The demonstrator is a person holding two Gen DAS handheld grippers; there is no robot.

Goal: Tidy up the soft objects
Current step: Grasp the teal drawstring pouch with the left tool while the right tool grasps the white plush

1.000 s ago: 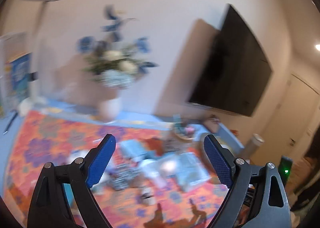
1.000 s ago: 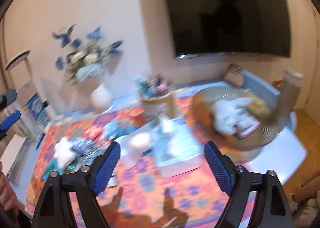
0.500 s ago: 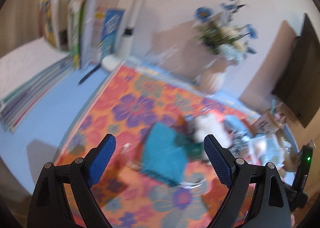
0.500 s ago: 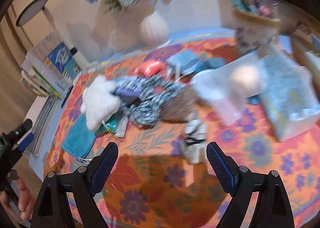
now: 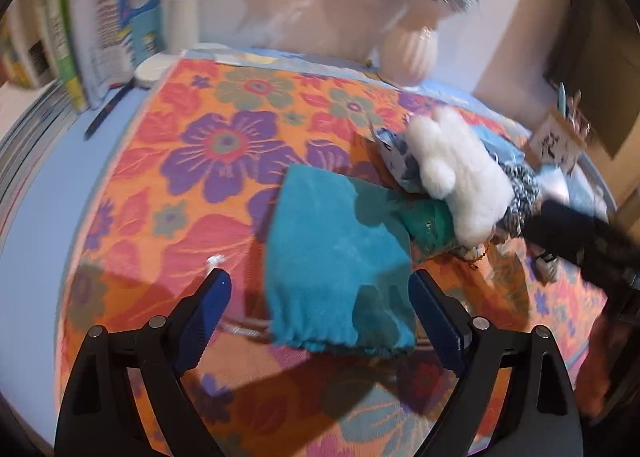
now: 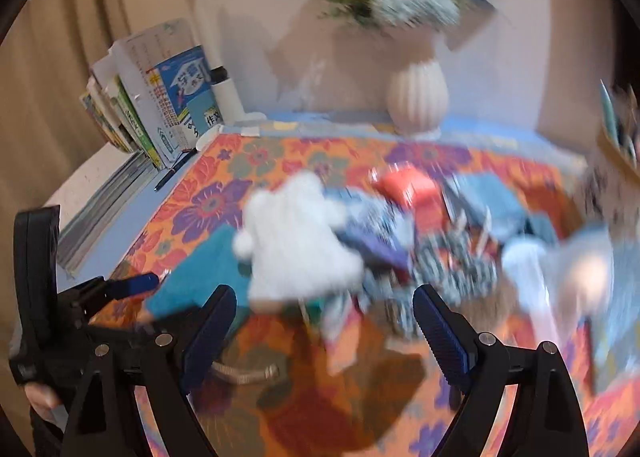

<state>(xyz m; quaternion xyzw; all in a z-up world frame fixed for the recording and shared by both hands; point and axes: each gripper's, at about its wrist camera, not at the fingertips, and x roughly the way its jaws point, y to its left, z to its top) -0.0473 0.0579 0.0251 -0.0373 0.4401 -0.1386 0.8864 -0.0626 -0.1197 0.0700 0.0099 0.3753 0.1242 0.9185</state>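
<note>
A pile of soft things lies on the flowered tablecloth (image 5: pixel 200 161). A teal cloth (image 5: pixel 336 249) lies flat at its near left, with a white plush toy (image 5: pixel 460 177) and black-and-white patterned fabric (image 5: pixel 520 193) behind it. My left gripper (image 5: pixel 318 277) hovers over the teal cloth's near end; its jaws are opening and straddle the cloth without pressing it. My right gripper (image 6: pixel 323 293) stands open in front of the white plush toy (image 6: pixel 296 245), holding nothing. A red item (image 6: pixel 412 189) and blue cloth (image 6: pixel 488 193) lie farther back, blurred.
A white vase of flowers (image 6: pixel 418 97) stands at the table's back edge. Upright books (image 6: pixel 160 105) and a lamp post (image 6: pixel 208 17) fill the back left corner, with a pen (image 5: pixel 106 113) beside them. A pen holder box (image 5: pixel 556 141) sits far right.
Both views swung down and left, from the wall television to the tabletop. The left gripper sank over the teal cloth; the right gripper came to face the white plush toy.
</note>
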